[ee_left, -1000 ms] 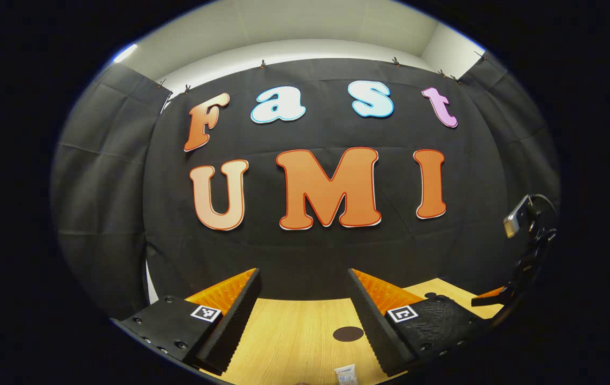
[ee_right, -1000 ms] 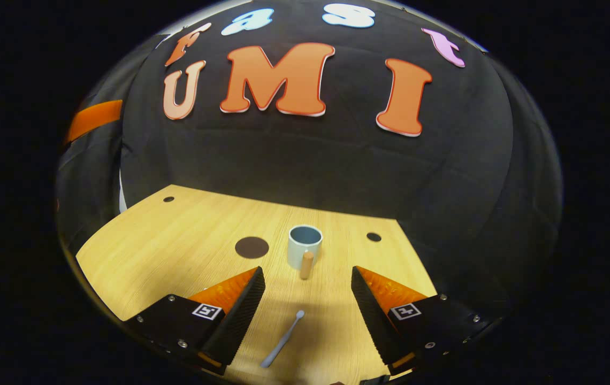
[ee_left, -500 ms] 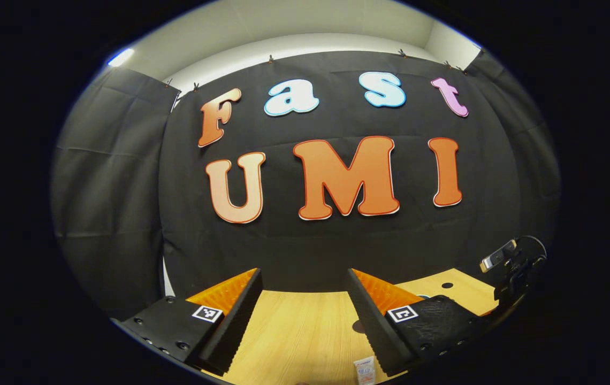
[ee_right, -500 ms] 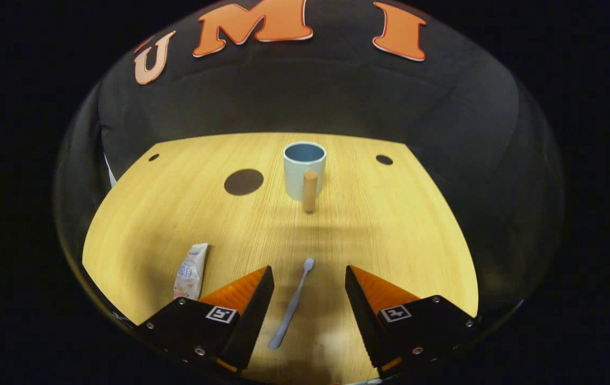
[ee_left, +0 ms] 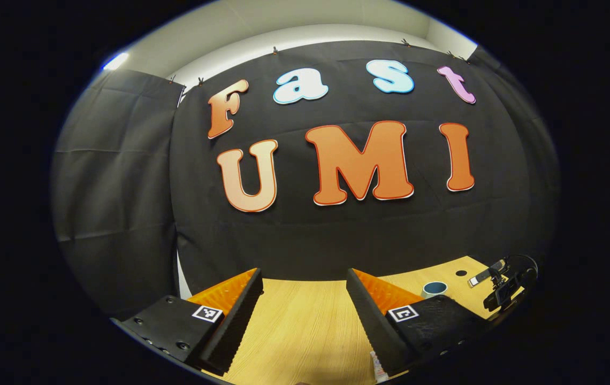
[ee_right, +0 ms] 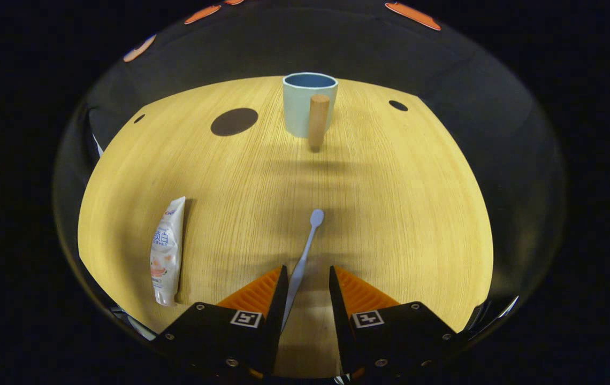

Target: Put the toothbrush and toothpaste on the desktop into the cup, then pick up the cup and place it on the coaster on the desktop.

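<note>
The pale wooden desk (ee_right: 390, 214) has a wide bare stretch between the cup (ee_right: 305, 104) and its near edge. The cup, a light blue cylinder with a rounded wooden peg handle facing the camera, stands upright near the far edge against the black cloth wall. A flat, dark, round coaster (ee_right: 234, 121) lies just left of the cup, apart from it. Well nearer than the cup, the slim pale-blue toothbrush (ee_right: 305, 248) lies flat, its head pointing toward the cup. The right gripper (ee_right: 305, 278) has its ridged fingers partly closed, one on each side of the toothbrush handle; the left finger seems to touch it, a gap shows at the right. Left of the toothbrush, well apart, the soft white toothpaste (ee_right: 165, 251) tube lies lengthwise near the desk's left edge.

In the left gripper view, the left gripper (ee_left: 302, 283) is held level with its fingers spread wide over bare wood. The cup (ee_left: 434, 289) peeks past its right finger, and the other gripper (ee_left: 503, 286) shows beyond that at the desk's right edge.
</note>
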A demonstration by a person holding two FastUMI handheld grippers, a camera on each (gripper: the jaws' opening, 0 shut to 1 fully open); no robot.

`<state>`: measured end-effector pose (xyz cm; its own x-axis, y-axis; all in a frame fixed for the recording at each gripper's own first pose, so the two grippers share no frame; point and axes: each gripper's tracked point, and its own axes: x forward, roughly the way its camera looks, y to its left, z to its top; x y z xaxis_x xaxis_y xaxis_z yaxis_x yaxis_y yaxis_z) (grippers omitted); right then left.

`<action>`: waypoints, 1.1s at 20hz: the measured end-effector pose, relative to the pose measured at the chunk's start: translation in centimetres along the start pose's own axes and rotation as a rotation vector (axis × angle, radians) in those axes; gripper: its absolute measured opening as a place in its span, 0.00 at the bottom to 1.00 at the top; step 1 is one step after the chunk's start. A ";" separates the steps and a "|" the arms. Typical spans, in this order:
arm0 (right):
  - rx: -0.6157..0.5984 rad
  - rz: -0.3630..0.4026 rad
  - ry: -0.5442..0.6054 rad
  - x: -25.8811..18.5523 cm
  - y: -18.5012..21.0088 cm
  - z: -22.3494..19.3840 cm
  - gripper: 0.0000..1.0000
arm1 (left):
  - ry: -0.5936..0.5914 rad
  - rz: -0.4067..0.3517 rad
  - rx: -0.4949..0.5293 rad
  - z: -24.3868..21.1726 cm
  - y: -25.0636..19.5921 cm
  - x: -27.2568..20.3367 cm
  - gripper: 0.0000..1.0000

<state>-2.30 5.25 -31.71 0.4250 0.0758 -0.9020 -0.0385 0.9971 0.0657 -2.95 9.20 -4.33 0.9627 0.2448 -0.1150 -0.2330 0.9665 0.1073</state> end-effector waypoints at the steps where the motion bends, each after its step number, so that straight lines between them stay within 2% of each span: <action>1: 0.005 -0.003 0.018 0.3 0.0 -0.2 0.45 | 0.004 0.002 0.000 0.0 0.1 0.0 0.96; 5: 0.020 0.005 0.072 1.0 0.5 -0.8 0.32 | 0.022 0.006 -0.001 -0.5 0.5 0.0 0.96; 6: 0.023 0.007 0.082 1.2 0.6 -1.1 0.26 | 0.024 0.006 -0.001 -0.6 0.7 0.0 0.96; 11: 0.033 0.017 0.134 1.9 1.1 -1.8 0.27 | 0.041 0.002 0.008 -0.7 0.2 -0.2 0.96; 12: 0.036 0.023 0.151 1.9 1.1 -2.1 0.20 | 0.044 0.000 0.010 -0.7 0.0 -0.2 0.96; 18: 0.014 0.056 0.131 1.9 0.7 -1.6 0.07 | 0.119 -0.010 0.027 -1.9 -2.7 -1.0 0.96; 22: 0.025 0.124 0.102 1.6 0.7 -0.9 0.05 | 0.199 -0.025 0.005 -4.0 -4.6 -1.4 0.96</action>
<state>-2.45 6.05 -33.50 0.3242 0.1981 -0.9250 -0.0621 0.9802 0.1881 -3.75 4.72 -8.59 0.9220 0.2317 -0.3104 -0.2084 0.9722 0.1066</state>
